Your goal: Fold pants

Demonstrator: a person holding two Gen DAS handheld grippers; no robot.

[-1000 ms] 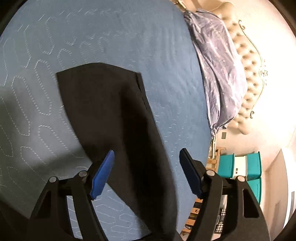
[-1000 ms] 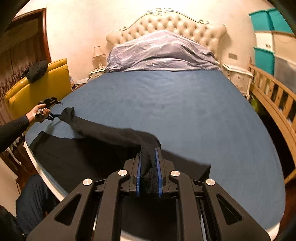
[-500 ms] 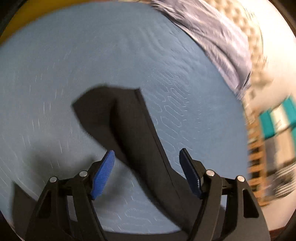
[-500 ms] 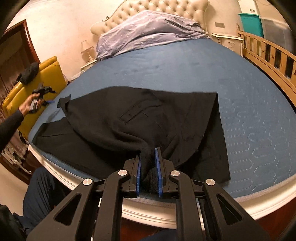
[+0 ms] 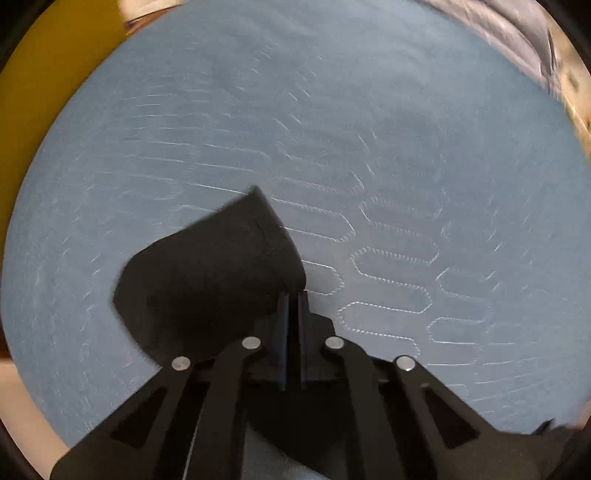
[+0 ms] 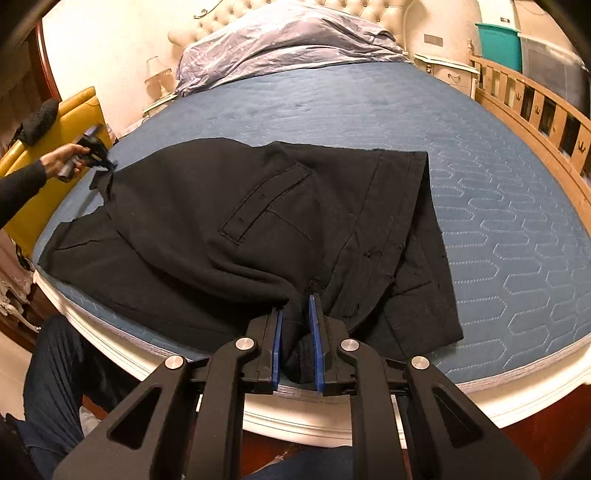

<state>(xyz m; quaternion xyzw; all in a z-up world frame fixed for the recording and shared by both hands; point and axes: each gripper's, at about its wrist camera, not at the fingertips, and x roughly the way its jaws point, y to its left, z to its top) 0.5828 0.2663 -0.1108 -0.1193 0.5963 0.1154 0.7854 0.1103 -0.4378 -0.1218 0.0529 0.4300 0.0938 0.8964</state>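
Note:
The black pants point(image 6: 258, 221) lie folded over on the blue mattress point(image 6: 498, 229), back pocket up and waistband toward the right. My right gripper point(image 6: 295, 306) is shut on a bunched fold of them at the bed's near edge. At the far left a hand holds my left gripper point(image 6: 104, 162), which pinches the leg end. In the left wrist view the left gripper point(image 5: 293, 297) is shut on black pants cloth point(image 5: 207, 280) that spreads left of its fingers over the mattress point(image 5: 369, 147).
A purple duvet point(image 6: 288, 40) is heaped against the tufted headboard point(image 6: 332, 5). A yellow chair point(image 6: 55, 147) stands at the left, and a wooden rail point(image 6: 535, 107) with teal bins point(image 6: 498, 44) at the right. The person's leg point(image 6: 55, 376) is beside the bed's near-left edge.
The left gripper, open over the pants half a second ago, has shut on the leg end. The right gripper has drawn its fold toward the bed's near edge.

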